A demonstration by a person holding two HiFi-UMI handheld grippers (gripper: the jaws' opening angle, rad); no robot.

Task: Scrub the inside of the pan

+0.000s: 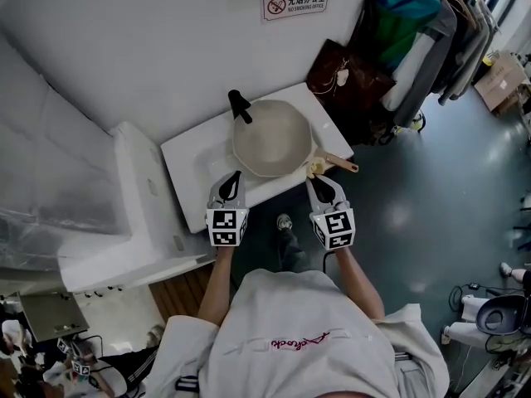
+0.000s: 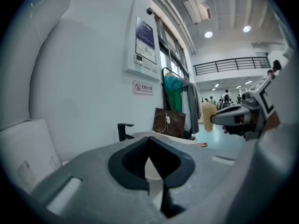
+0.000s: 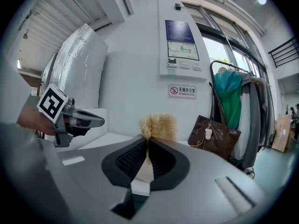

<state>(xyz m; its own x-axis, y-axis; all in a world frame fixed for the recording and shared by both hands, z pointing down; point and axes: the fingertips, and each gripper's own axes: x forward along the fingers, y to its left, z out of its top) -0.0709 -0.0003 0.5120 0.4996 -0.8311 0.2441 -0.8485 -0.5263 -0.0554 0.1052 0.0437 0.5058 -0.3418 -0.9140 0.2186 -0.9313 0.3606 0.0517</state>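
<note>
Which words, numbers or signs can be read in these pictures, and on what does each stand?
"无烟办公室 NO SMOKING OFFICE", beside a crossed-out cigarette: red-bordered white rectangular sign on the white wall.
Blue-topped white notice panel on the same wall: print too small to read.
Pink script on the person's white shirt: not legible.
Black-and-white square markers: patterns only, no words.

I see a round cream-coloured pan (image 1: pixel 272 138) sitting upright in a white washbasin (image 1: pixel 187 162). Its pale inside faces up. Its light wooden handle (image 1: pixel 342 163) points toward the lower right of the head view. A pale yellow fuzzy scrubbing pad (image 3: pixel 159 126) is pinched in my right tongs (image 3: pixel 148 143), just outside the pan's rim beside the handle's base.
</note>
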